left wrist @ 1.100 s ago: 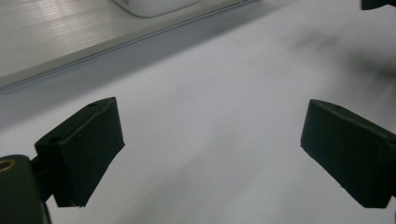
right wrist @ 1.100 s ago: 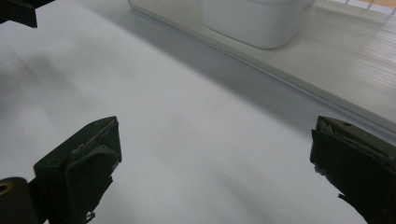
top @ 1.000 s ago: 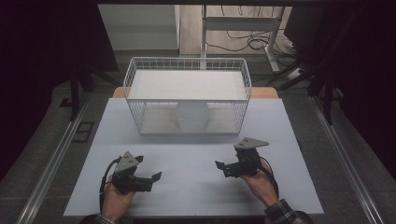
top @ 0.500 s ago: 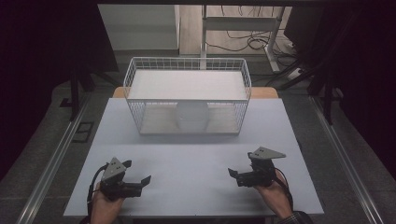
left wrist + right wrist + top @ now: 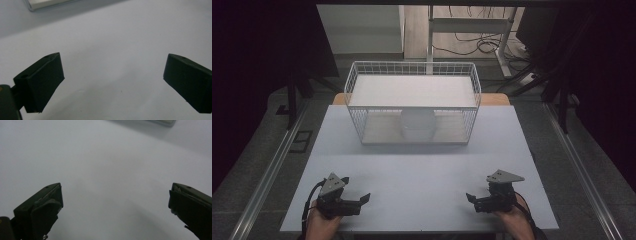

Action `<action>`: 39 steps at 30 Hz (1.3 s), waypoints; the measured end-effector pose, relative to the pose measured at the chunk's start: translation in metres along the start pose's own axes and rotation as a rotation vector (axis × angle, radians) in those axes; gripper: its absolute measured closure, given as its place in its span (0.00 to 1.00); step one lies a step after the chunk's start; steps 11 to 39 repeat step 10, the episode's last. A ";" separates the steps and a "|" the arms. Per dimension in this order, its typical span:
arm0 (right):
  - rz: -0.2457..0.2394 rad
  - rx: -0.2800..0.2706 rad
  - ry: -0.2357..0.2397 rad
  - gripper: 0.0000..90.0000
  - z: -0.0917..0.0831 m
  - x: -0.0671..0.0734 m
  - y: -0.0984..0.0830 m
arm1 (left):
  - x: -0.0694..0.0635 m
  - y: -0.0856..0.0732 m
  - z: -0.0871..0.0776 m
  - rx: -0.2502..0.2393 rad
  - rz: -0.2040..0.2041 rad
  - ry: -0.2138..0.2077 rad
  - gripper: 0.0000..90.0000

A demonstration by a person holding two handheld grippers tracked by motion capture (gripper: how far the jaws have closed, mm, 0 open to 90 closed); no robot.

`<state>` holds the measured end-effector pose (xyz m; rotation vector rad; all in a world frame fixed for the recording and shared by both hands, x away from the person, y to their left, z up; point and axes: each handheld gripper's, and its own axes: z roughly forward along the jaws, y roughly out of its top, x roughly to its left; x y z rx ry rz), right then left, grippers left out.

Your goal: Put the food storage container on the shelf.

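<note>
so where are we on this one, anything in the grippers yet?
Nothing looks done yet. The white bowl-like thing sits inside the wire basket at the far side of the table. In hand: nothing; the left gripper and right gripper are both open, empty, at the near edge. Left to do, probably: reach the basket and handle what is in it.

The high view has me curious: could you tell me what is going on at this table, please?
A person holds the left gripper and the right gripper low over the near edge of the white table, both open and holding nothing. Farther back stands a white wire basket with a pale rounded object inside it, untouched and well apart from both.
</note>
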<state>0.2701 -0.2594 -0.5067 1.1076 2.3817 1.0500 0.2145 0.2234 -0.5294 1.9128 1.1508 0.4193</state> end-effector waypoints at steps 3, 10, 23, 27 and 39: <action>-0.003 0.027 0.006 0.00 0.000 0.000 -0.004 | 0.001 -0.001 0.001 0.010 -0.003 -0.007 0.02; -0.033 0.041 -0.004 0.00 0.000 0.001 -0.005 | 0.001 0.000 0.002 0.008 -0.003 -0.013 0.02; -0.033 0.041 -0.004 0.00 0.000 0.001 -0.005 | 0.001 0.000 0.002 0.008 -0.003 -0.013 0.02; -0.033 0.041 -0.004 0.00 0.000 0.001 -0.005 | 0.001 0.000 0.002 0.008 -0.003 -0.013 0.02; -0.033 0.041 -0.004 0.00 0.000 0.001 -0.005 | 0.001 0.000 0.002 0.008 -0.003 -0.013 0.02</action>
